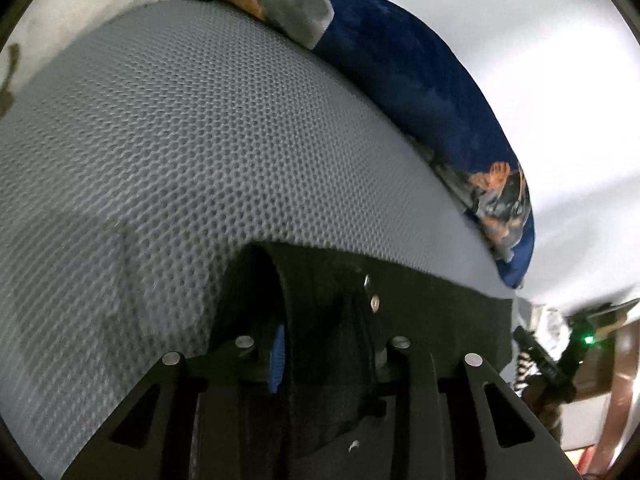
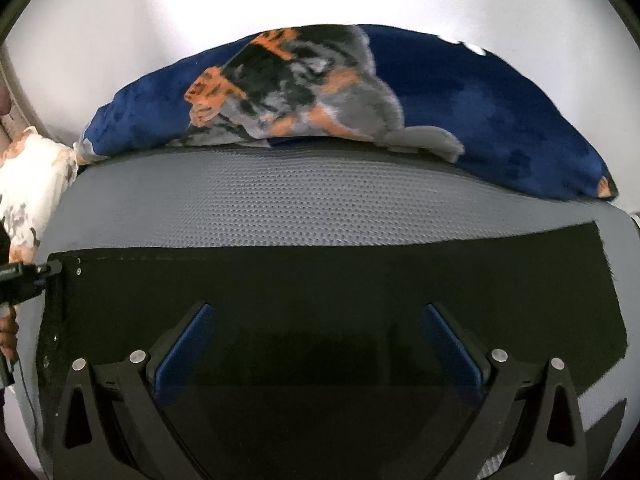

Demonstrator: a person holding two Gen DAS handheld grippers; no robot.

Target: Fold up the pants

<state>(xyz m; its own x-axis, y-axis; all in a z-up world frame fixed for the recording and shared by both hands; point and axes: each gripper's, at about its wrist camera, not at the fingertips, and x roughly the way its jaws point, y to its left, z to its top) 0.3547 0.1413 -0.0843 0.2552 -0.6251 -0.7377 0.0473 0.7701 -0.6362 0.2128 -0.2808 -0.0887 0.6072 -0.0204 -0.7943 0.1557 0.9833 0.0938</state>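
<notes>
Black pants [image 2: 320, 276] lie spread flat on a grey mesh mat [image 2: 280, 208]. My right gripper [image 2: 320, 340] hangs over the middle of them, open wide, its blue pads [image 2: 188, 344] apart with only flat fabric below. My left gripper [image 2: 50, 270] is at the pants' left edge, by the riveted waistband. In the left wrist view that gripper [image 1: 320, 356] has its fingers close together, with a raised fold of the black pants [image 1: 420, 300] filling the gap and pressed against the blue pad [image 1: 278, 360]. A metal rivet [image 1: 374, 302] shows just ahead of the fingers.
A dark blue pillow [image 2: 500, 120] with an orange and grey print lies along the mat's far edge, against a white wall. A white and orange patterned cloth [image 2: 28, 184] sits at the far left. A person's hand [image 2: 8, 332] holds the left gripper.
</notes>
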